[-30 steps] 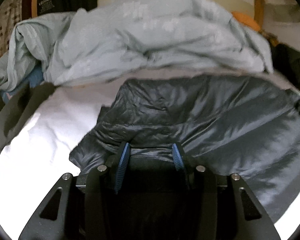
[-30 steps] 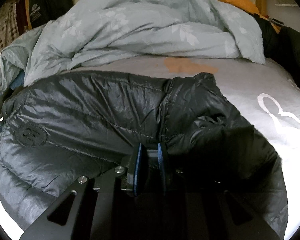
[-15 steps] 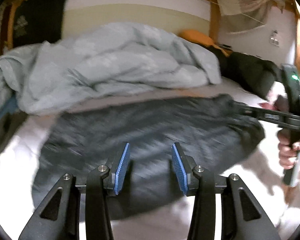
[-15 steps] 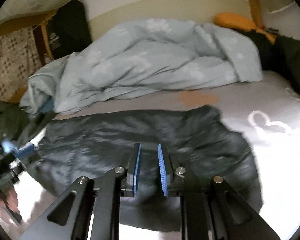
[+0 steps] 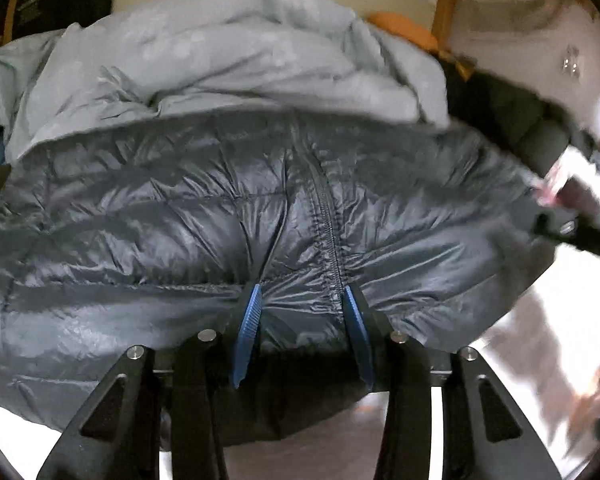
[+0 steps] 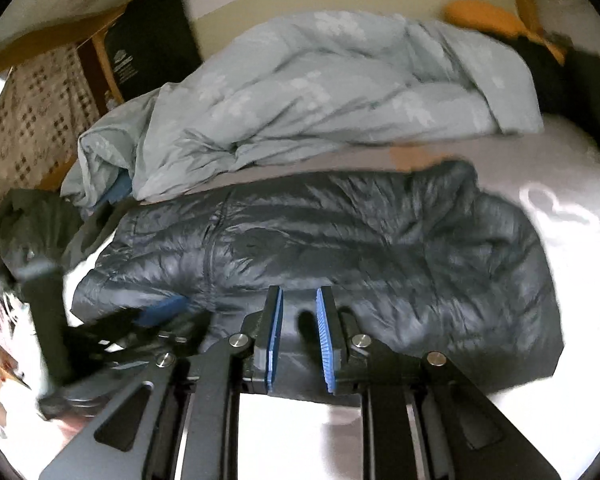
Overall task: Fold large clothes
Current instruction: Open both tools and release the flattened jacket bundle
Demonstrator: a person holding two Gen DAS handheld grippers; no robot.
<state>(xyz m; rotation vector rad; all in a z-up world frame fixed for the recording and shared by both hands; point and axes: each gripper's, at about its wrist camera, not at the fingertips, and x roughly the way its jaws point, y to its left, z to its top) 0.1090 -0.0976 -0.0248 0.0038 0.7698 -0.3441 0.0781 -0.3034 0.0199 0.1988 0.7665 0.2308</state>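
Between the spread left gripper (image 5: 300, 300) fingers, puffer jacket (image 5: 180, 220) hem; right gripper (image 6: 299, 308) narrowly parted, empty.

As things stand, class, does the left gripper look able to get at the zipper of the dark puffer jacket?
Probably yes. The left gripper has its jaws apart right at the jacket's near edge, and the zipper runs down between its fingers with nothing lying over it. The quilt sits farther back, out of the way.

Both tongs (image 5: 300, 292) (image 6: 299, 294) apart (R narrower)
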